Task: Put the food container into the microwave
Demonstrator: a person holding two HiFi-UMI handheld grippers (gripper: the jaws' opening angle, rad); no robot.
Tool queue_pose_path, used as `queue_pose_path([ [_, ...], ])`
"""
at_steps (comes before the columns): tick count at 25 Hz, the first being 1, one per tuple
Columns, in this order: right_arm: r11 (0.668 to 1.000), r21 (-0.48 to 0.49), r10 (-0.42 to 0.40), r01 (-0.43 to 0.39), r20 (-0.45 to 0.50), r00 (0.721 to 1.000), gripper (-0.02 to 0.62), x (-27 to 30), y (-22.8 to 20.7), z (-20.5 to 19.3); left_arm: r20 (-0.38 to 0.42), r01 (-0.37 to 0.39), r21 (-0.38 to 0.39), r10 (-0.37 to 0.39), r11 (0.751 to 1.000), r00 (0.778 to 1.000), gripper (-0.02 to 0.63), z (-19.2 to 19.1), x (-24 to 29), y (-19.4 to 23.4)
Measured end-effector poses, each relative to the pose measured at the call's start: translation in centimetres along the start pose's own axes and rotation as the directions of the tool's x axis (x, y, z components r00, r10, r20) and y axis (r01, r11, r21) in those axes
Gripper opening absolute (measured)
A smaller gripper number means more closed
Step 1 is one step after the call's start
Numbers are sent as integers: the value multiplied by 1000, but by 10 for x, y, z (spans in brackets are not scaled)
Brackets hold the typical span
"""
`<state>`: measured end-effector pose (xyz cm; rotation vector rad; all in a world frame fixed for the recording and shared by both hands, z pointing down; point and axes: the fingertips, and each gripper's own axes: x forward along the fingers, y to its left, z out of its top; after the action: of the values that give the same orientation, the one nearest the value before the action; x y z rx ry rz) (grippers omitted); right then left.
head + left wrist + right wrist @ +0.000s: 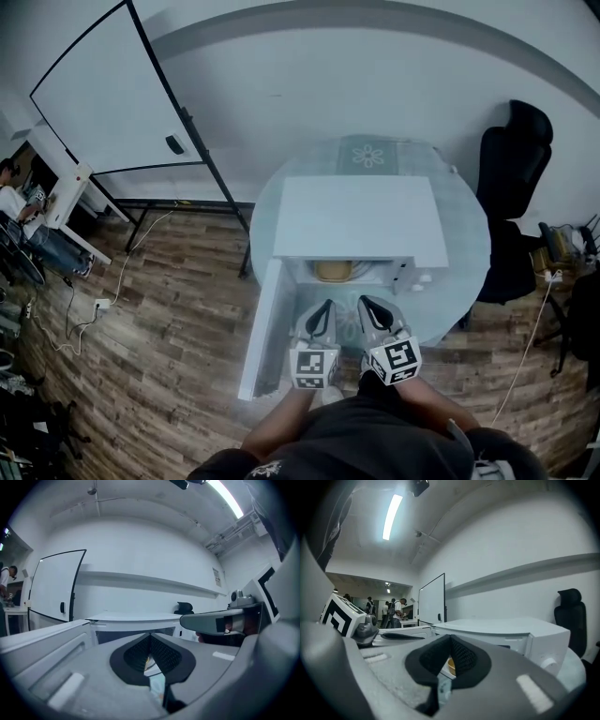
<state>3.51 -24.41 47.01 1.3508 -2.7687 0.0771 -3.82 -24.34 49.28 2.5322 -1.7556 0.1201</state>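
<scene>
The hand-held gripper [450, 641], jaws together, points at the white microwave [501, 626].

Microwave [361, 217] on table [466, 234]; container [333, 270] inside; door [267, 328] open left; chair [514, 159] right.

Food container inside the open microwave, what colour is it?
The food container looks yellowish-tan, and the head view shows it best.

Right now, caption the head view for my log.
Food container inside the open microwave; left tool and right tool shut, empty, in front.
</scene>
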Motion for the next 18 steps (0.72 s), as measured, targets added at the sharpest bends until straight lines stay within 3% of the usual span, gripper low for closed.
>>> queue_pose_path([
  [18, 999, 27, -39, 39, 6, 999, 2, -15, 8, 2, -5, 0, 0, 0, 1000, 1000, 6, -4, -23, 5],
])
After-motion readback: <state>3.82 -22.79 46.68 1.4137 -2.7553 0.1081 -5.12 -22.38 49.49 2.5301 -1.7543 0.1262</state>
